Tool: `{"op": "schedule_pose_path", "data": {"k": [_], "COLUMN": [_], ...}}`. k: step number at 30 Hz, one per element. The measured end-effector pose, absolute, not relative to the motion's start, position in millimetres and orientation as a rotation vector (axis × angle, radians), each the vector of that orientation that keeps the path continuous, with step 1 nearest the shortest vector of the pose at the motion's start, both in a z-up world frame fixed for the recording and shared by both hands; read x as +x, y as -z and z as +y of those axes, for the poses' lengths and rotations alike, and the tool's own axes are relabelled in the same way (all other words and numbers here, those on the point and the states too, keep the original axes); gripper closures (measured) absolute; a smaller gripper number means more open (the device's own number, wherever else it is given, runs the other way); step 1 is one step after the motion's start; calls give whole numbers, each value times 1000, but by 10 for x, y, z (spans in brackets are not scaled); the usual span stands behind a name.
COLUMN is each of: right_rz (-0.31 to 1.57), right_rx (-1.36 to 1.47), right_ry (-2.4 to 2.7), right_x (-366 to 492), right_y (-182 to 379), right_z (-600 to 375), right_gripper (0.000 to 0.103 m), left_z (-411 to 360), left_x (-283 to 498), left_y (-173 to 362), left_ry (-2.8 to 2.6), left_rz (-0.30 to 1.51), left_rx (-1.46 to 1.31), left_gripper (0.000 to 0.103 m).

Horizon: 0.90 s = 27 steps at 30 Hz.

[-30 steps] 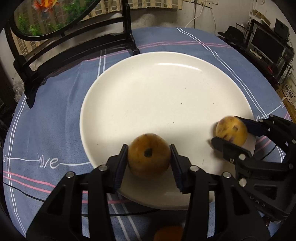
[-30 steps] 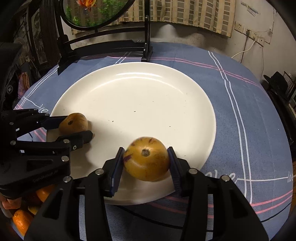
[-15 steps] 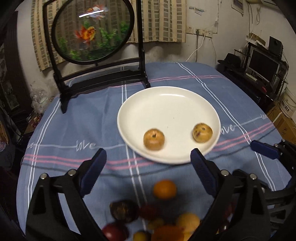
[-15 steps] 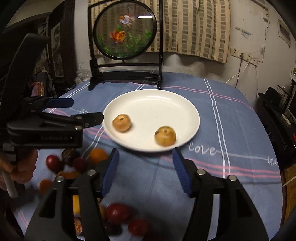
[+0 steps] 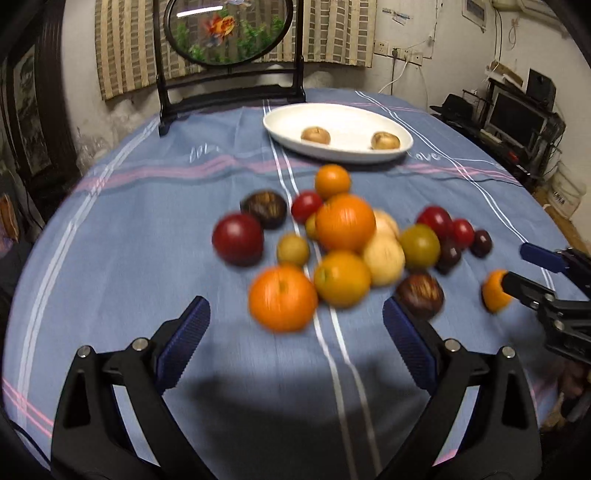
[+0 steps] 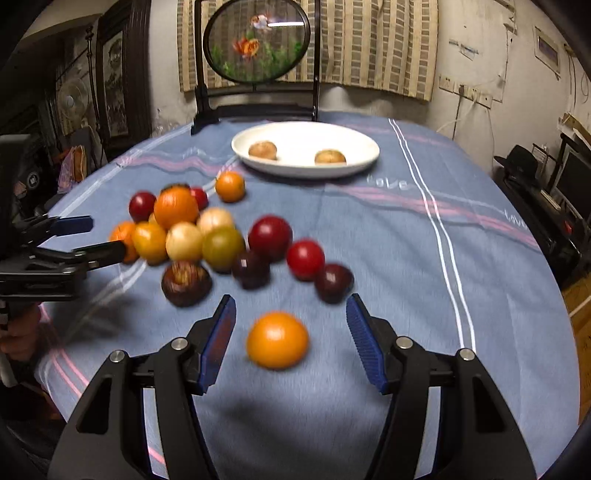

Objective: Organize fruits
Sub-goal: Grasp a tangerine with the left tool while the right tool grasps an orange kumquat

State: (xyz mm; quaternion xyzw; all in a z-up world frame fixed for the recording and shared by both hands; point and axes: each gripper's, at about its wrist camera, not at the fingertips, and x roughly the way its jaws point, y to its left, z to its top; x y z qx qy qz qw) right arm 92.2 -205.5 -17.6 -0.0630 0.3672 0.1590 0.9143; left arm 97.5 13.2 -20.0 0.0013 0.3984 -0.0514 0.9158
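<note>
A white plate (image 5: 280, 129) (image 6: 303, 140) stands at the far side of the blue cloth with two brownish-yellow fruits (image 5: 315, 135) (image 5: 385, 140) on it. In front of it lies a loose pile of fruit: oranges (image 5: 345, 221), red ones (image 5: 238, 238), dark purple ones (image 6: 186, 282), pale yellow ones (image 6: 184, 242). My left gripper (image 5: 293, 306) hovers at the near side of the pile, jaws wide and opening, holding nothing. My right gripper (image 6: 291, 301) is open, with a lone orange (image 6: 277, 339) lying between its fingers, pads apart from it. Both views are blurred by motion.
A round fish-picture screen on a black stand (image 5: 225, 29) rises behind the plate. Monitors and shelves (image 5: 517, 114) crowd the right wall. The round table's cloth (image 6: 424, 258) is bare to the right of the pile. A hand (image 6: 18, 339) holds the left gripper's handle.
Both grippers let go of the brownish-yellow fruits on the plate, opened, and pulled back towards the near edge. The fruit pile is now in front of them.
</note>
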Motion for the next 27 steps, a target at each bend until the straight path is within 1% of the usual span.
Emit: {"op": "schedule_pose_path", "data": {"k": [4,7,19,22,24,27], "right_rz": [770,823,857,875,889,897], "right_rx": [-114,-105,-112,-110,-109,-110], "right_ry": [-331,-352,-361,-360,-366,-373], "right_x": [906,961,976,1007,1023,1027], "right_y": [241,307,349,377,398,405], "right_z": [-2049,-2035,-2015,-2015,-2008,-1994], "right_gripper": [40,40,41,46,57,63], "left_z": [176,157,95,92,84,82], "left_x": [898,912,916,910,911,909], "left_y": [258,265,271,269,267,268], "left_ry": [133,108,113,111,107,106], "left_rz": [821,810,809,805,805,804], "left_rx": [-27,-16,35,37,43,49], "left_gripper": [7,7,7,7,7,7]}}
